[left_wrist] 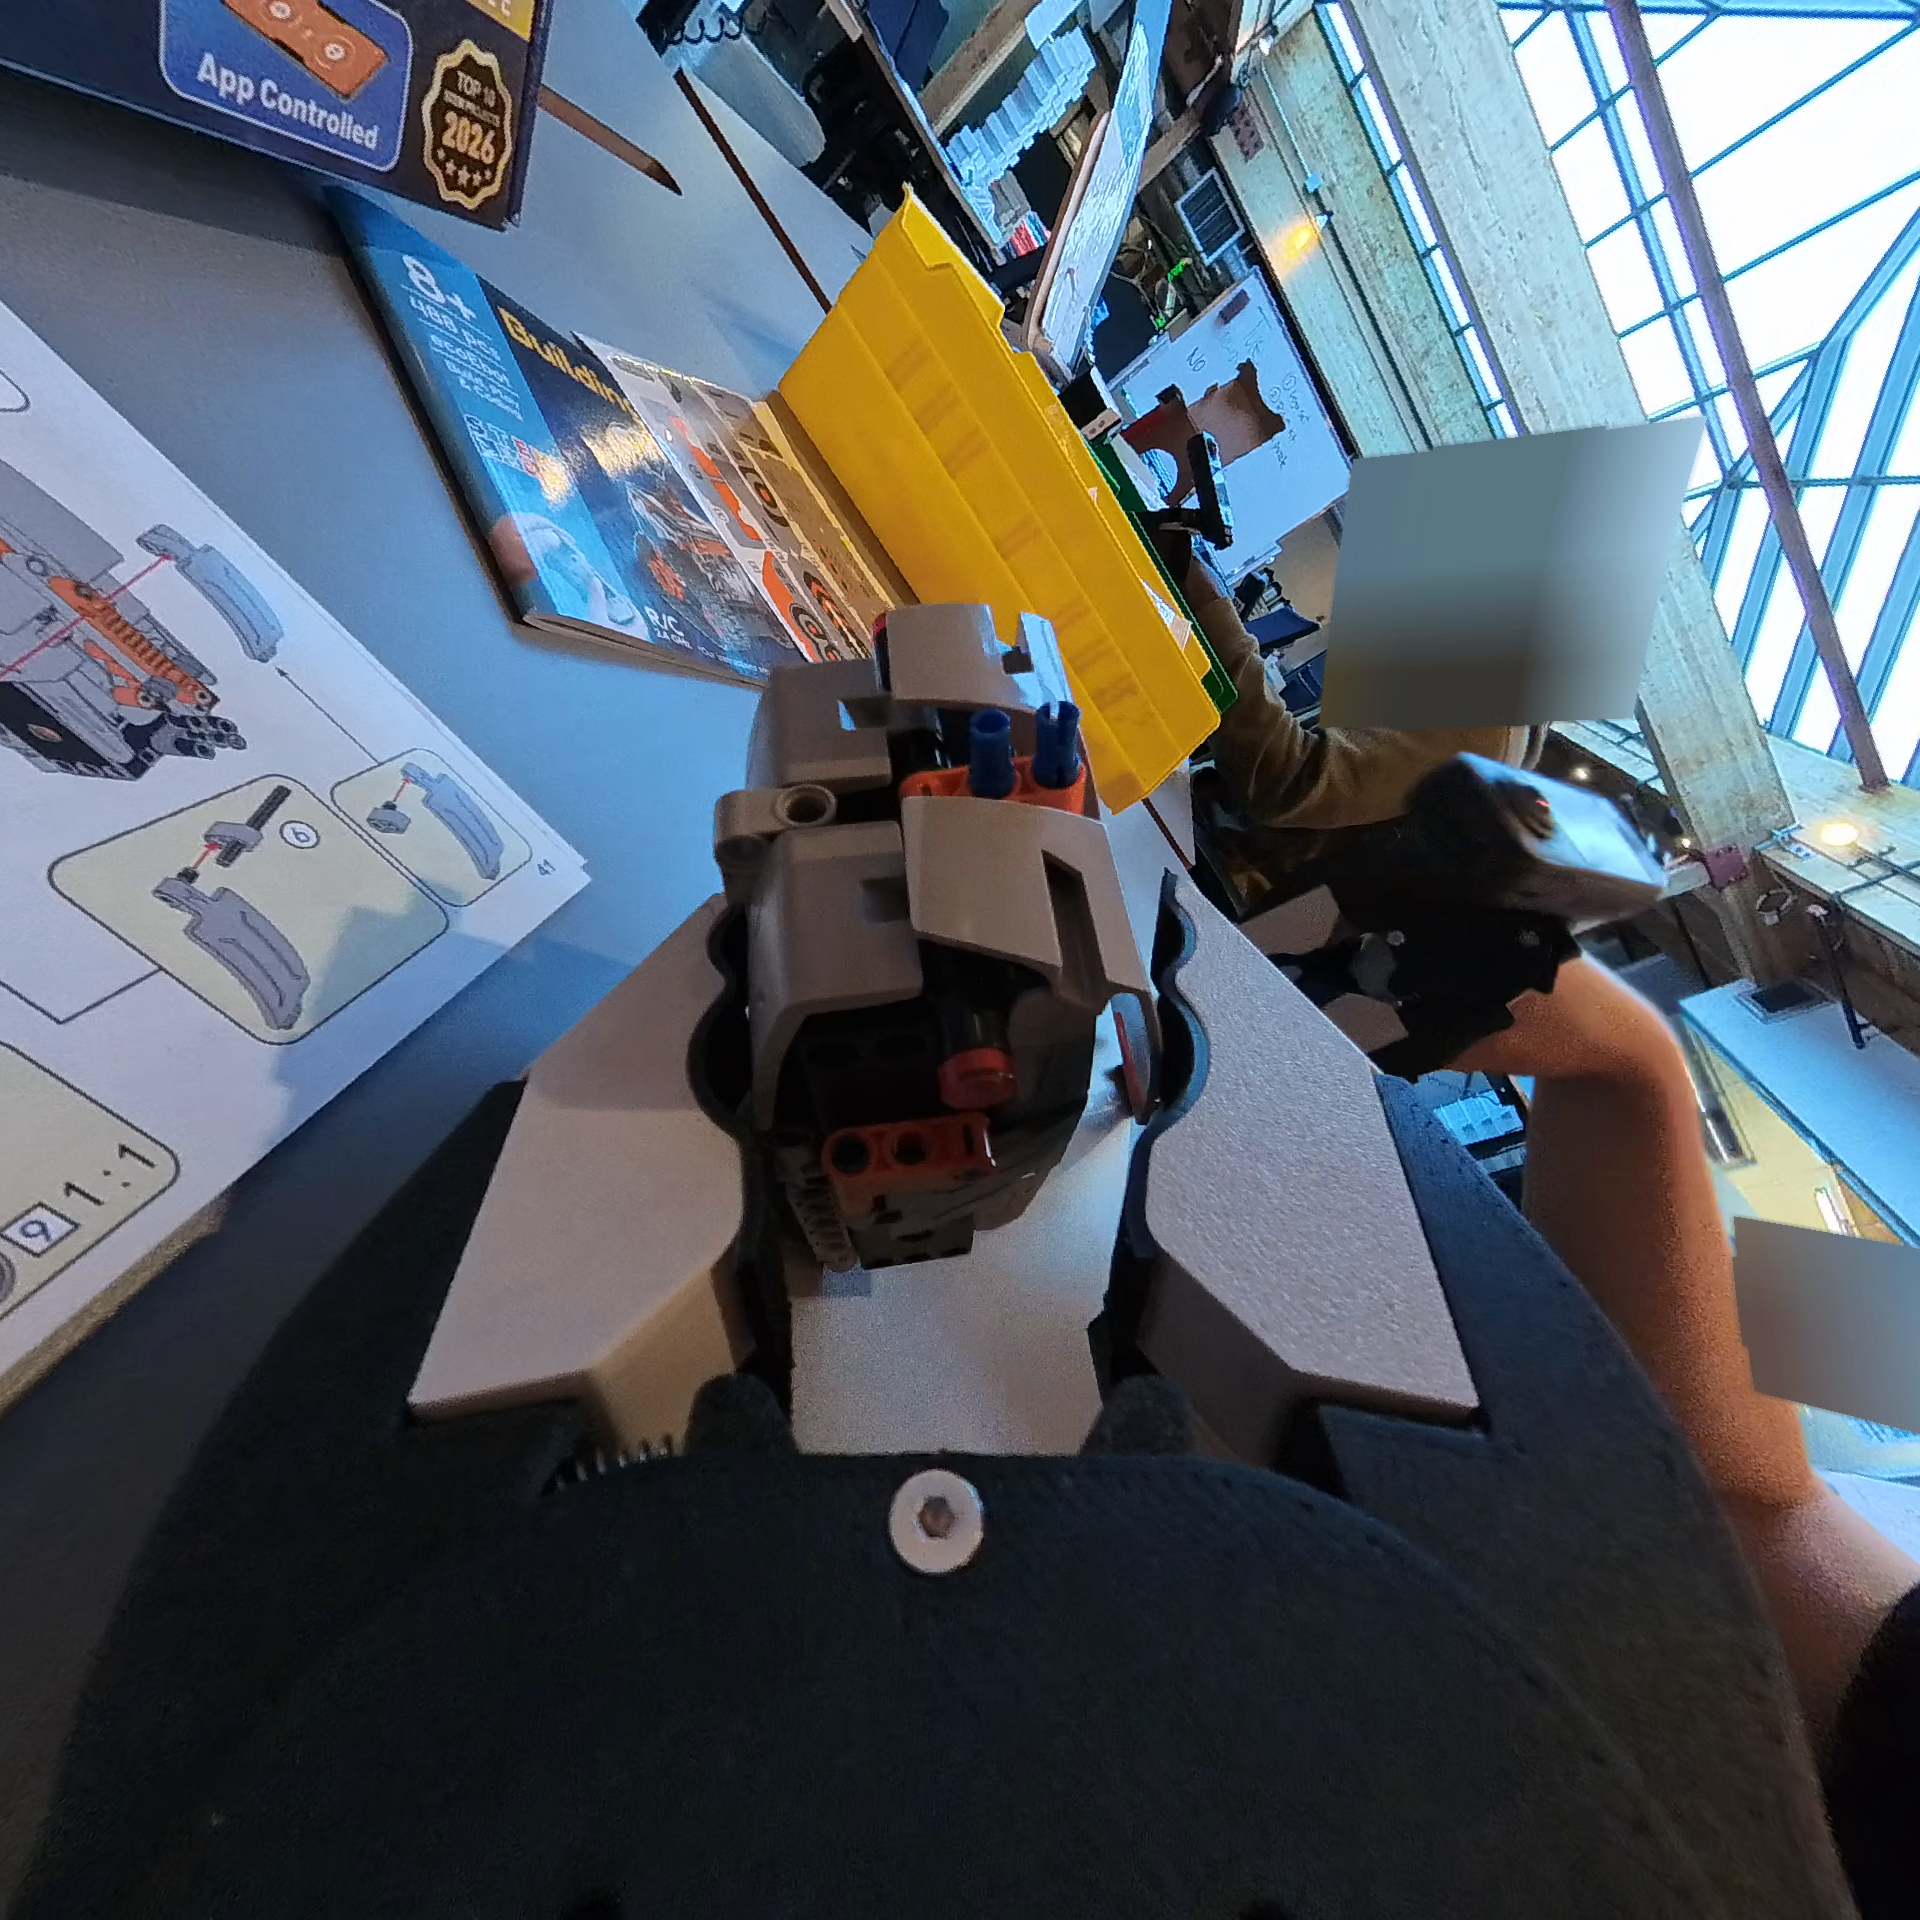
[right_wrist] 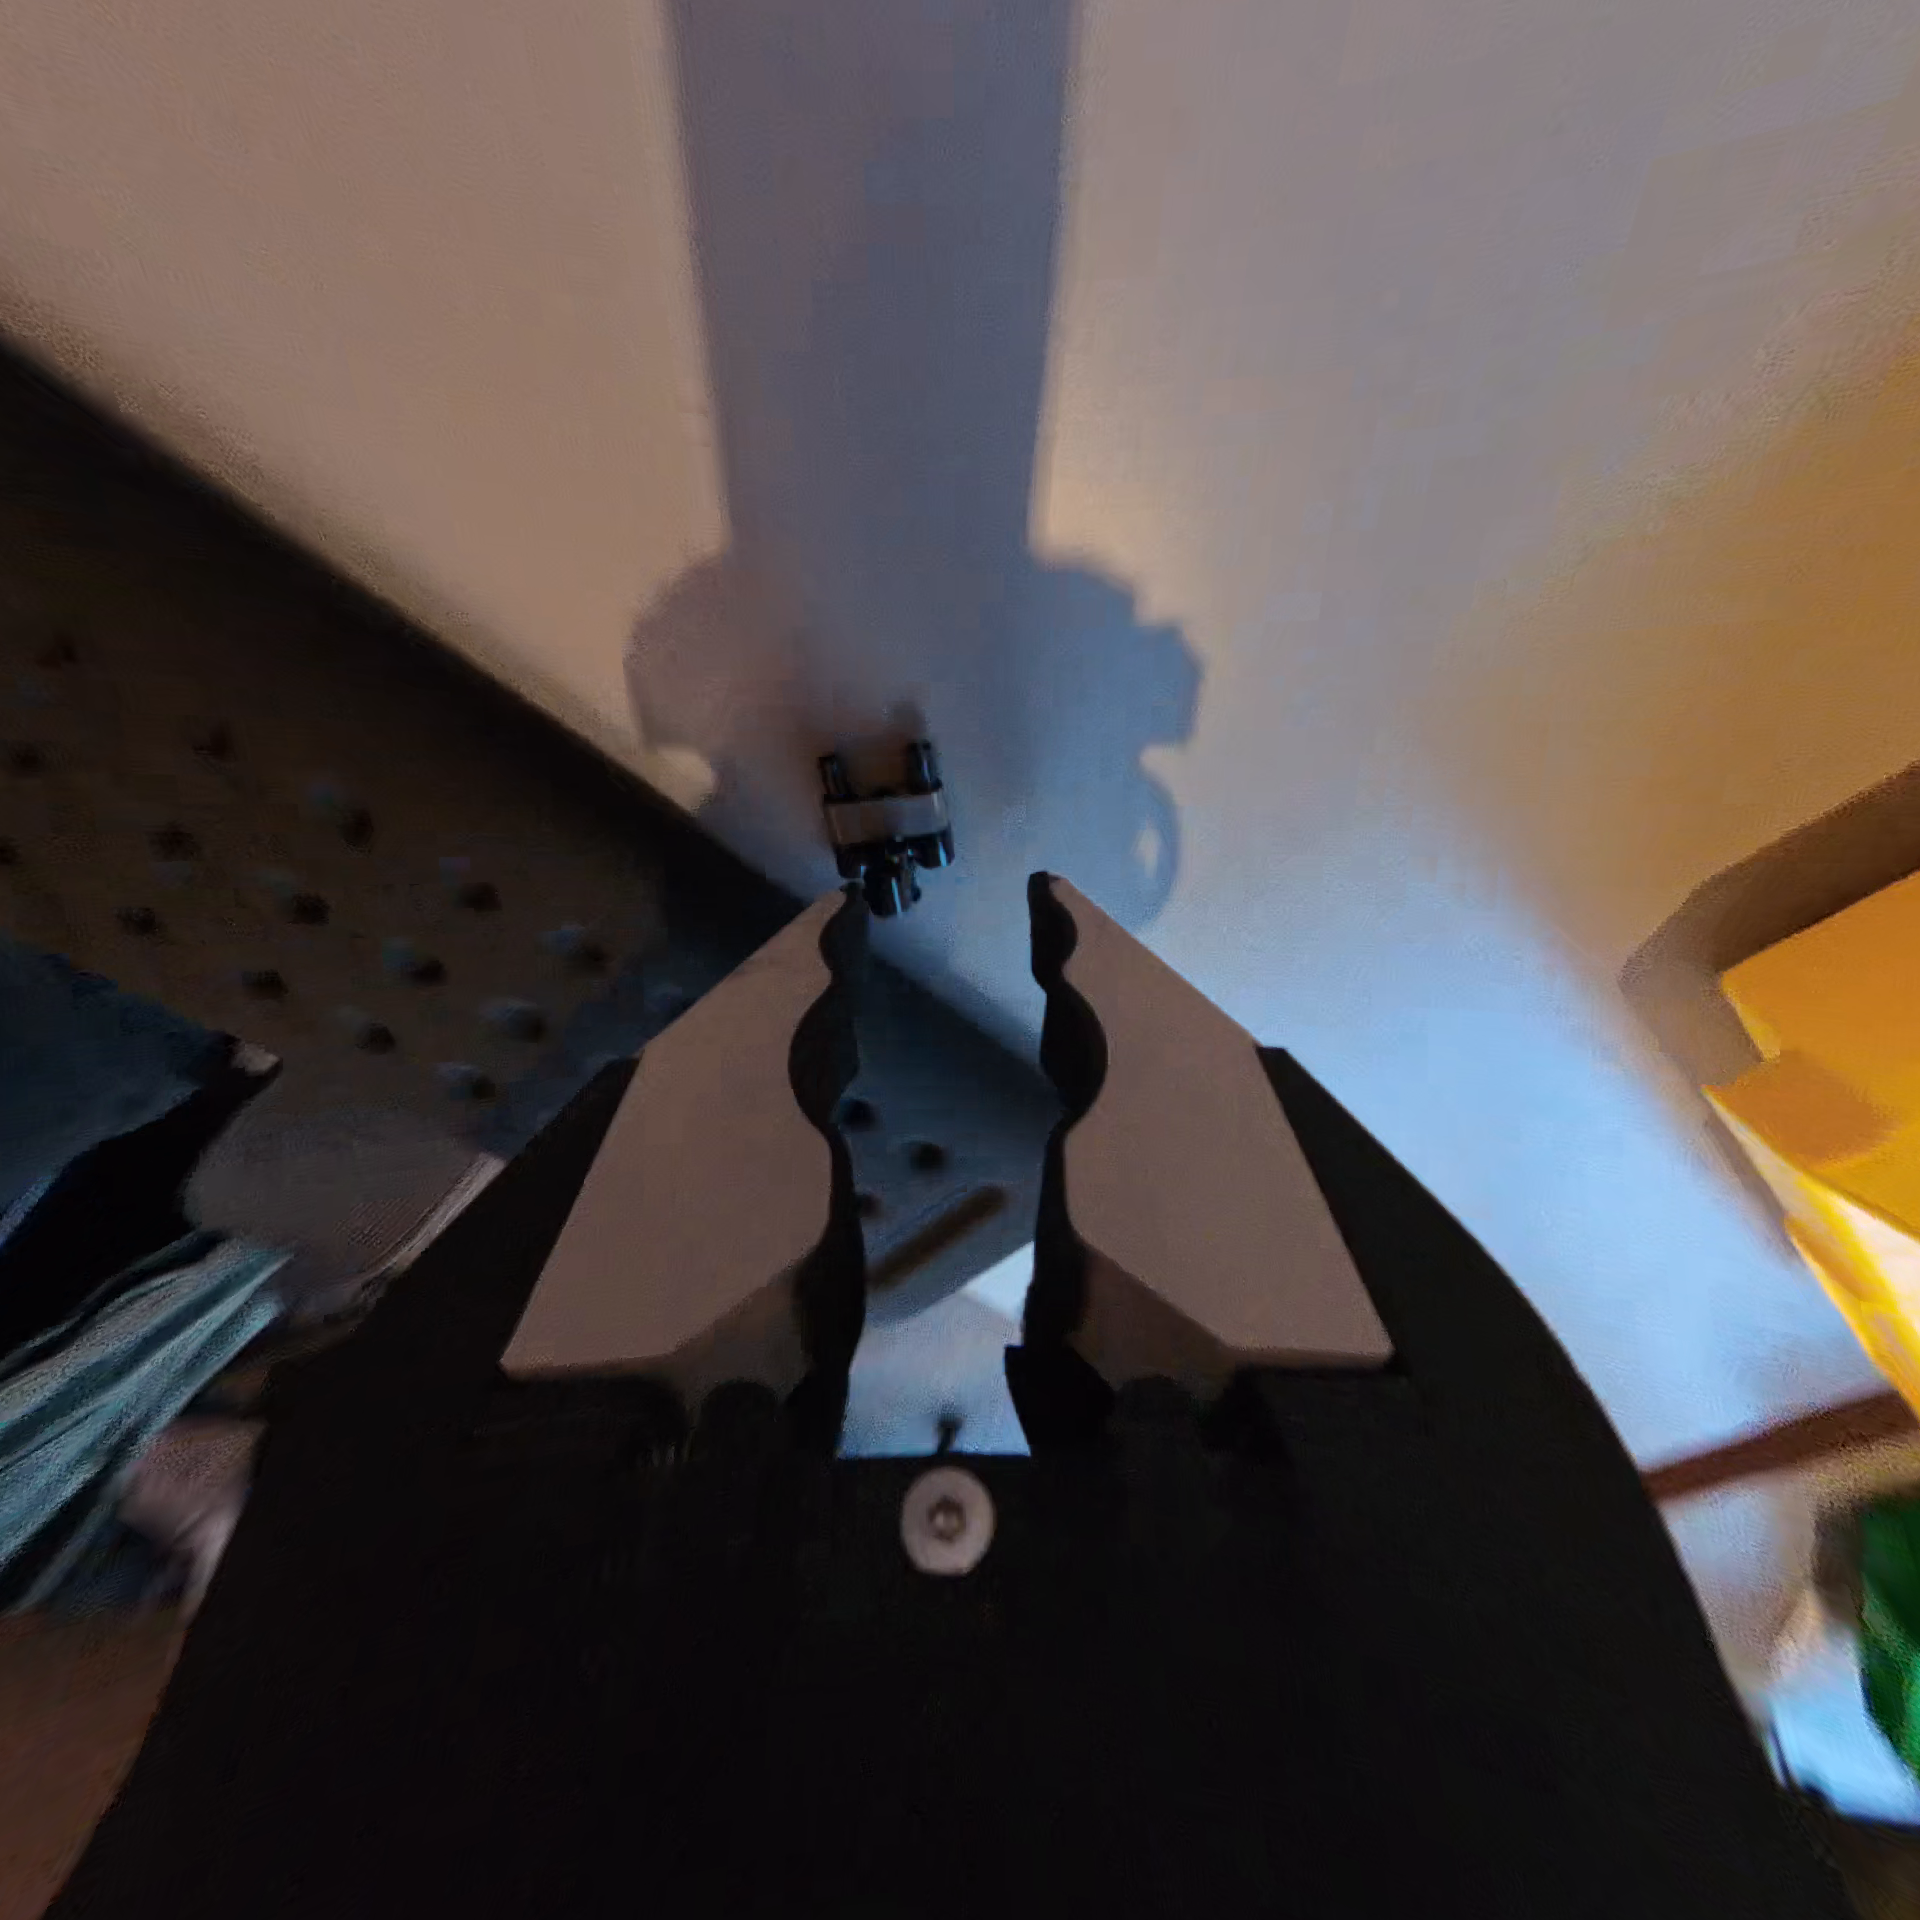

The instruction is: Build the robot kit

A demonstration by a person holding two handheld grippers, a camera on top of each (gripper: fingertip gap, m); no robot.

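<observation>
My left gripper (left_wrist: 940,935) is shut on a grey, black and orange brick model (left_wrist: 914,935) with two blue pins on top, held above the grey table (left_wrist: 260,395). The right gripper shows farther off in the left wrist view (left_wrist: 1527,842), held by a bare arm. In the right wrist view my right gripper (right_wrist: 945,883) is open and empty, pointing down at the table. A small grey and black brick piece (right_wrist: 883,826) lies just beyond its left fingertip. The gripper's shadow falls on the table around the piece.
An open instruction sheet (left_wrist: 208,779) lies at left, a booklet (left_wrist: 582,488) and a dark box (left_wrist: 312,94) behind it. A yellow bin (left_wrist: 987,488) stands beyond the model, also at the right edge of the right wrist view (right_wrist: 1829,1091). A dark perforated plate (right_wrist: 312,883) lies left of the right gripper. The left gripper's tips are roughly 25 centimeters from the right gripper's.
</observation>
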